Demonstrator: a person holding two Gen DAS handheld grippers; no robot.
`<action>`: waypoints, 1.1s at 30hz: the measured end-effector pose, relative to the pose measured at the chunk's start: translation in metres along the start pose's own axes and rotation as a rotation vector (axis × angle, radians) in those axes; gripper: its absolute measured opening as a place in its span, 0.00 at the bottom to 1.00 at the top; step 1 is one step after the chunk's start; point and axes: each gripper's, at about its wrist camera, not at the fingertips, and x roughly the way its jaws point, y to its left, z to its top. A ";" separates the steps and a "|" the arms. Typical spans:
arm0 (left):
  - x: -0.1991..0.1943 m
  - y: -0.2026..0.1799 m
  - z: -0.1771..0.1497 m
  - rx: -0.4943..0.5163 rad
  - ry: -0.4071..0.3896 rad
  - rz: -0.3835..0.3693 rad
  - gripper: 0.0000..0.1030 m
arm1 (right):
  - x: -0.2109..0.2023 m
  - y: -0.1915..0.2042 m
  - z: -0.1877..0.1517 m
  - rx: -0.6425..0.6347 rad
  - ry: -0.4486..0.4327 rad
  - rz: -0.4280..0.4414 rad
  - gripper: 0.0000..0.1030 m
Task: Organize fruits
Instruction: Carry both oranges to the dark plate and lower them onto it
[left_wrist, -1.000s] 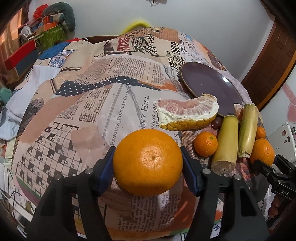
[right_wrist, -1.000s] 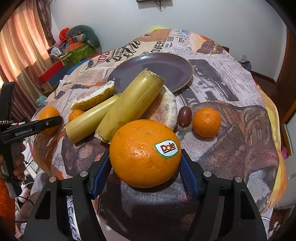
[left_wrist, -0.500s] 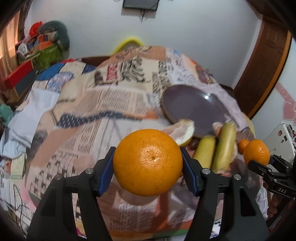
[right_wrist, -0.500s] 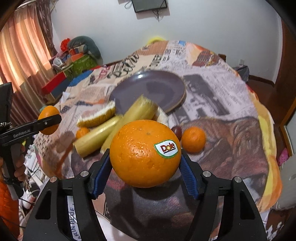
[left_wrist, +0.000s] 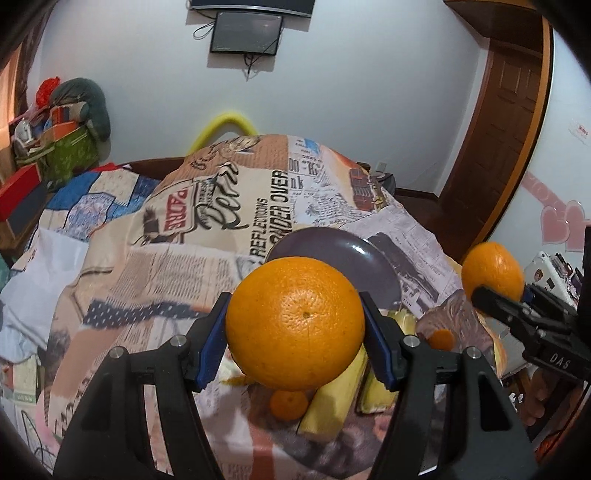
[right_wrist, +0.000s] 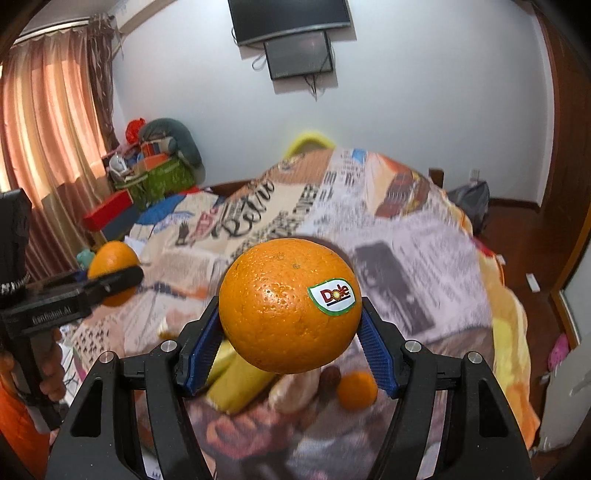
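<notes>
White walls and a wall-mounted screen (left_wrist: 246, 37) back a bed (left_wrist: 177, 258) spread with a newsprint-pattern cover, where a person holds two grippers aloft, each carrying fruit. Left gripper (left_wrist: 295, 325): jaws closed around a plain orange (left_wrist: 295, 323), held up clear of the cover. Right gripper (right_wrist: 290, 325): jaws clamped on a Dole orange (right_wrist: 290, 306), sticker facing the lens at 2 o'clock on the fruit.

Both oranges look lifted and in transit, the carrying step of the sort; the purple plate (left_wrist: 369, 258) sits empty just beyond the left orange at 1 o'clock and seems the likely landing spot. By my reading, the next move calls for lowering each orange onto the plate in turn and easing the jaws apart without letting the round fruit roll off.

Below the grippers lie two yellow-green stalks (left_wrist: 332, 398) and two small tangerines (left_wrist: 289, 404). Only the left view shows the plate; in the right view the Dole orange hides it. Only the right view shows a dark grape (right_wrist: 330, 376), a peeled citrus piece (right_wrist: 295, 391), curtains (right_wrist: 48, 140) at 9 o'clock, and the bare hand (right_wrist: 51, 369) gripping the left tool.
</notes>
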 end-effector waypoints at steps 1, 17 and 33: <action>0.003 -0.002 0.003 0.006 -0.001 -0.002 0.63 | 0.002 0.000 0.003 -0.003 -0.010 0.002 0.64; 0.052 -0.002 0.038 0.012 -0.014 0.002 0.63 | 0.055 -0.015 0.034 -0.048 -0.016 -0.009 0.64; 0.127 0.004 0.062 0.009 0.037 0.000 0.63 | 0.120 -0.035 0.046 -0.081 0.085 -0.031 0.64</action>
